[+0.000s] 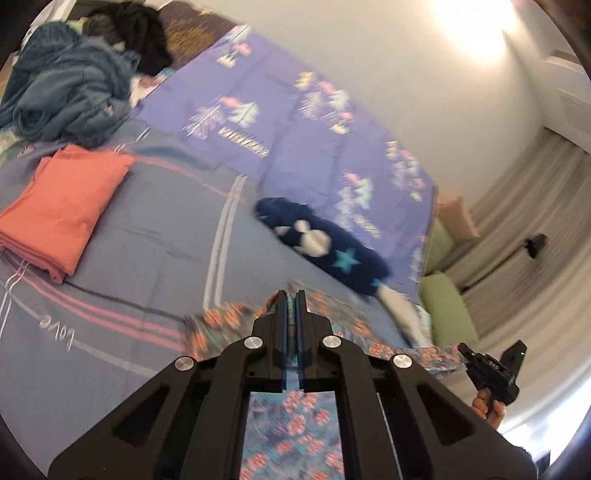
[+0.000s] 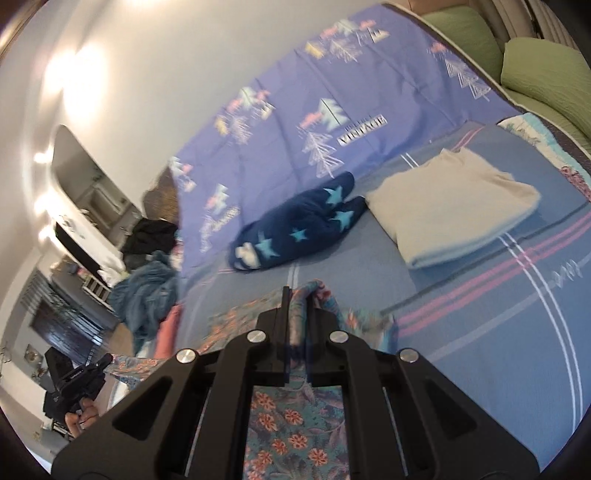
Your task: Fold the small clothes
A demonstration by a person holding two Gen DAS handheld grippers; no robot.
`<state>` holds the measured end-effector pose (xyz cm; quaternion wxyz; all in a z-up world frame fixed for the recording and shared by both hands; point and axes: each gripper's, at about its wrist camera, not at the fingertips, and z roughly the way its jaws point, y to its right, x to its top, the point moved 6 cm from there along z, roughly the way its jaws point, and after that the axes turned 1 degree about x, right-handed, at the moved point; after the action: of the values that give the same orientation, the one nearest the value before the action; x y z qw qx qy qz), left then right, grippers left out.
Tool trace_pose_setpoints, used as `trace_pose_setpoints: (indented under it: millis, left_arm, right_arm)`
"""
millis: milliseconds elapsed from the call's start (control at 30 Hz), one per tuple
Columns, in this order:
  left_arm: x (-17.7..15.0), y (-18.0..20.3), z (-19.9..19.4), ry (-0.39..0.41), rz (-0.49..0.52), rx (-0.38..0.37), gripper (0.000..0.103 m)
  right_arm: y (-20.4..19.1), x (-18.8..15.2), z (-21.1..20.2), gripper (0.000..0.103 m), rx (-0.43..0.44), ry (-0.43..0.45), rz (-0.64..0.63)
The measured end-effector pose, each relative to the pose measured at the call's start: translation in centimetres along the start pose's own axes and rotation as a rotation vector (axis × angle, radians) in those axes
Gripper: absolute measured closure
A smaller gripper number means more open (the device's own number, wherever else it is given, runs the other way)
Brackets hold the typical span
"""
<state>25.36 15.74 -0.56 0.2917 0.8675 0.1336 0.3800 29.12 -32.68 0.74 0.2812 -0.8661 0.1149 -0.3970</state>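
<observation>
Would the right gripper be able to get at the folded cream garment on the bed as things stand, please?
Probably not right away: the right gripper is shut on the floral garment, so it would have to let go first. Otherwise the way looks free; the folded cream garment lies uncovered on the bed, ahead and to the right.

Floral garment: teal fabric with coral flowers, held up off the bed between both tongs.
Coral garment: folded flat.
Cream garment: folded flat.
Navy star-print garment: crumpled.
Blue knit and black cloth: heaped, unfolded.
</observation>
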Motion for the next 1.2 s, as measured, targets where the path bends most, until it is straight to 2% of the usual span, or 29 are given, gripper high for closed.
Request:
trace_pose_setpoints:
  millis: [33,67,100,133,200,233,300,467,667,767,900,967,1033,1067,1100,1167,1200]
  left_arm:
    - [0.6,-1.2,2.2,-0.022,-0.021,0.019,0.099]
    - [0.9,-2.4,4.1,-0.046,-0.042,0.048,0.096]
    - [1.0,-3.7,5.6,-0.061,-0.061,0.089,0.089]
    - [1.1,-5.4,7.3,-0.074,-0.094,0.144,0.076]
    - [1.2,-7.8,9.2,-0.089,-0.15,0.198,0.075]
    - [1.1,-8.8,9.7,-0.097,-0.177,0.207,0.075]
    - [1.1,-9.4,9.6,-0.091,-0.185,0.179,0.075]
    - [0.2,-8.4,7.3,-0.094,-0.074,0.169,0.067]
    - [-1.9,-7.1,6.3,-0.13,0.136,0.204,0.059]
    - [-3.1,-6.6,7.9,-0.198,0.228,0.224,0.059]
    - [-2.8,-5.9,10.9,-0.221,0.322,0.277,0.059]
    - [-2.1,-5.5,12.3,-0.226,0.323,0.278,0.058]
    - [-1.0,-5.3,13.6,-0.223,0.277,0.249,0.058]
    - [-0.4,-5.3,14.1,-0.219,0.25,0.237,0.058]
    - [0.2,-5.4,14.6,-0.213,0.209,0.224,0.058]
    - [1.0,-5.6,15.4,-0.212,0.15,0.201,0.06]
    - [1.3,-5.6,15.7,-0.211,0.128,0.184,0.065]
  right_arm:
    - [0.4,0.3,2.3,0.095,-0.027,-0.029,-0.009]
    - [0.8,0.4,3.8,0.086,-0.048,-0.047,-0.014]
    - [1.9,0.3,6.4,0.072,-0.12,-0.081,-0.012]
    - [2.6,0.1,7.5,0.068,-0.154,-0.095,-0.012]
    - [4.0,-0.7,9.7,0.068,-0.203,-0.133,-0.011]
    - [4.5,-1.0,10.0,0.068,-0.198,-0.141,-0.003]
    - [5.3,-1.4,9.6,0.068,-0.178,-0.136,0.0]
    - [5.6,-2.0,8.3,0.065,-0.195,-0.159,-0.137]
    - [4.6,-3.0,8.8,0.056,-0.194,-0.234,-0.234]
    - [4.3,-3.2,9.6,0.054,-0.198,-0.255,-0.252]
    - [4.0,-3.2,11.4,0.05,-0.195,-0.304,-0.275]
    - [4.0,-3.1,12.4,0.05,-0.208,-0.323,-0.28]
    - [4.0,-2.5,13.6,0.05,-0.188,-0.337,-0.261]
    - [3.9,-2.2,14.1,0.055,-0.174,-0.338,-0.244]
    - [4.0,-1.8,14.5,0.075,-0.155,-0.335,-0.219]
    - [4.1,-1.3,15.0,0.1,-0.133,-0.334,-0.173]
    - [4.2,-0.8,15.1,0.1,-0.129,-0.316,-0.147]
